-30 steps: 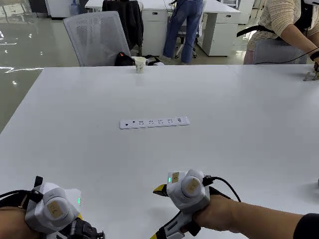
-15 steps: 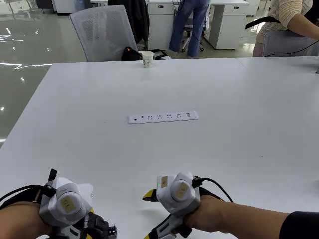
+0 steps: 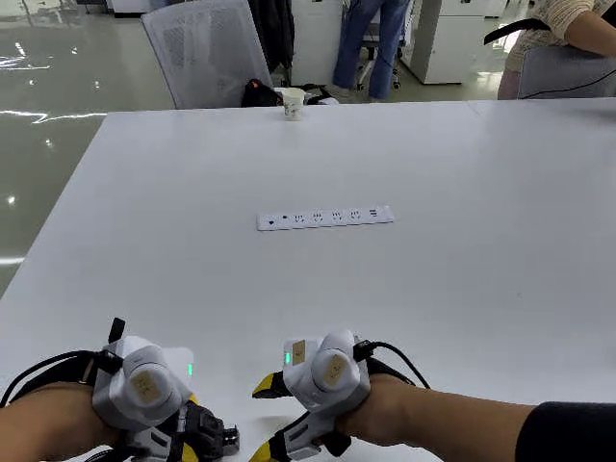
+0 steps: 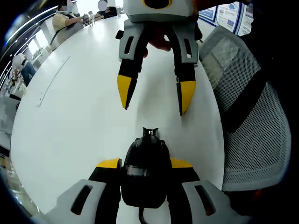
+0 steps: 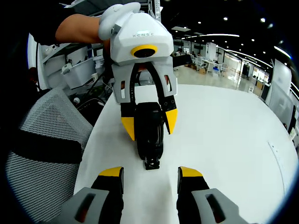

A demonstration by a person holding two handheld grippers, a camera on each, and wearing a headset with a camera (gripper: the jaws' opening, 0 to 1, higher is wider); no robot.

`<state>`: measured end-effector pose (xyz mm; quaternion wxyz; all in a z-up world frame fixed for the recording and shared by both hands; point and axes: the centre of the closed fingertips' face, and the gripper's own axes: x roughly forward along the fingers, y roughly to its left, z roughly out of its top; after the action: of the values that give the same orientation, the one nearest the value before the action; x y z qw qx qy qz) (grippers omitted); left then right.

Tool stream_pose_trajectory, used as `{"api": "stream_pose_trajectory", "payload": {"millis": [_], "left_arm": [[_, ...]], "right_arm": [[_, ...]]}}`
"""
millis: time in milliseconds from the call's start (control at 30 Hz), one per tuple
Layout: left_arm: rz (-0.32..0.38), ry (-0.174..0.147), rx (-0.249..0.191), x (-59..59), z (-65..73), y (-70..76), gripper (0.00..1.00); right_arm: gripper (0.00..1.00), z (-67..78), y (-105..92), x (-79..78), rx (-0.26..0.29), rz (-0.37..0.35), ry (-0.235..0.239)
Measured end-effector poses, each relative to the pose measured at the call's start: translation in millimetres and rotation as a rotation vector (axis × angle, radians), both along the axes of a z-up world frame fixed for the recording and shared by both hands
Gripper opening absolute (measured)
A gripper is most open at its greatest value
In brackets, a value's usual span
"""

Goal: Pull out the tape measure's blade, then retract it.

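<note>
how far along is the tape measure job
Done: the left gripper is shut on the tape measure, held over the table. In hand: the right gripper, open, faces the hook but is not yet gripping it. Left: the pull-out and the retraction, since nothing looks drawn out.

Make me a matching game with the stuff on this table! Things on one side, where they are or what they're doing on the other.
Things:
1 tape measure
2 power strip
3 cup
4 right gripper

Matches:
A at the far edge of the table
B jaws open, empty
C between the left gripper jaws
D lying flat mid-table

Pairs: 1-C, 2-D, 3-A, 4-B.
</note>
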<state>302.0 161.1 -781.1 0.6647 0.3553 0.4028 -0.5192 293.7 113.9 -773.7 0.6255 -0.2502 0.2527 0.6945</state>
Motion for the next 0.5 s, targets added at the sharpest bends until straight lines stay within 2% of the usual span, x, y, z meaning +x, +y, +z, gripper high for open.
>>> {"api": "stream_pose_trajectory", "payload": {"millis": [133,367,500], "left_arm": [[0.006,-0.008,-0.017,0.8,0.1,-0.2,0.32],[0.002,-0.006,-0.017,1.3,-0.3,-0.1,0.32],[0.004,-0.003,-0.021,1.6,-0.5,0.0,0.33]], "right_arm": [[0.37,-10.6,2.8,0.5,-0.037,0.015,-0.016],[0.29,-20.4,14.8,-0.3,-0.054,0.003,0.012],[0.2,-25.8,14.4,0.2,-0.065,0.005,0.019]]}}
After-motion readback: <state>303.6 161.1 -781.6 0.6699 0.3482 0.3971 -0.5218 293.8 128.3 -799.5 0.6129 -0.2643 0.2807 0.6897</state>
